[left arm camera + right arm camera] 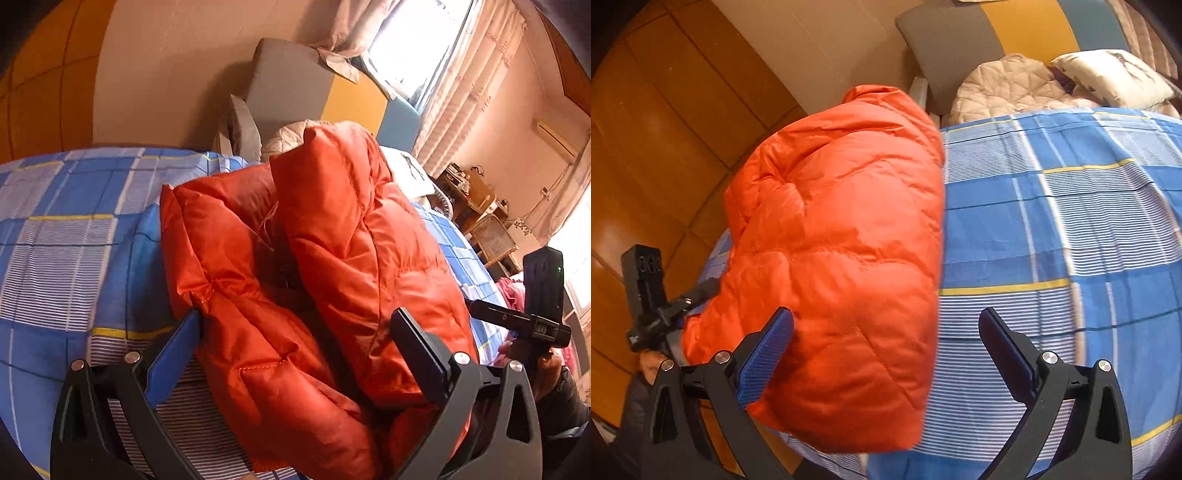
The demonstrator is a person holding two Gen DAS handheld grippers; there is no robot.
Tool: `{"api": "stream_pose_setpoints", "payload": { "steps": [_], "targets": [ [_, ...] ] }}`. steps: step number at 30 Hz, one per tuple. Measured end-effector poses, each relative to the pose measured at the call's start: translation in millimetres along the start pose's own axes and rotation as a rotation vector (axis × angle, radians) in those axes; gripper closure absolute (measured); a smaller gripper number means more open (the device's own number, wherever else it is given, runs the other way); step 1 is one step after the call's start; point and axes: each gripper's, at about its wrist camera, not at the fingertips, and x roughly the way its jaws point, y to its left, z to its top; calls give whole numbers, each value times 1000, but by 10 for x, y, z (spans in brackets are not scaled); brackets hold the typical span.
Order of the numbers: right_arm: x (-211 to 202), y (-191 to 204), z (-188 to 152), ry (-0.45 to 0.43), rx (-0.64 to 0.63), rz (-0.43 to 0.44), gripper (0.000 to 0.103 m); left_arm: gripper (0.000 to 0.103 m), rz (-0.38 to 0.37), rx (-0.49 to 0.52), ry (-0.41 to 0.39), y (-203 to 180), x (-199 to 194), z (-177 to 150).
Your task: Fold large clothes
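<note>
An orange puffer jacket [295, 266] lies bunched and partly folded on the blue checked bedsheet [74, 229]. My left gripper [295, 354] is open, its jaws wide on either side of the jacket's near part, not clamping it. In the right wrist view the jacket [842, 258] lies at the left of the bed, near its edge. My right gripper [886, 350] is open, its left finger [764, 354] against the jacket's side and the right finger [1008, 358] over the sheet [1052, 229]. Each gripper shows in the other's view: the right [517, 321], the left [665, 314].
A beige quilted garment [1001, 88] and a white pillow [1115, 77] lie at the bed's head by a grey, yellow and blue headboard [960, 40]. Wooden floor [657, 147] lies beside the bed. A curtained window [417, 48] and cluttered furniture [476, 199] stand beyond.
</note>
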Motion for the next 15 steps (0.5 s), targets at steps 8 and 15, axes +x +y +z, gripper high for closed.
{"api": "stream_pose_setpoints", "payload": {
  "steps": [8, 15],
  "targets": [
    [194, -124, -11, 59, 73, 84, 3, 2, -70, -34, 66, 164, 182, 9],
    [399, -231, -72, 105, 146, 197, 3, 4, -95, -42, 90, 278, 356, -60]
  ]
}}
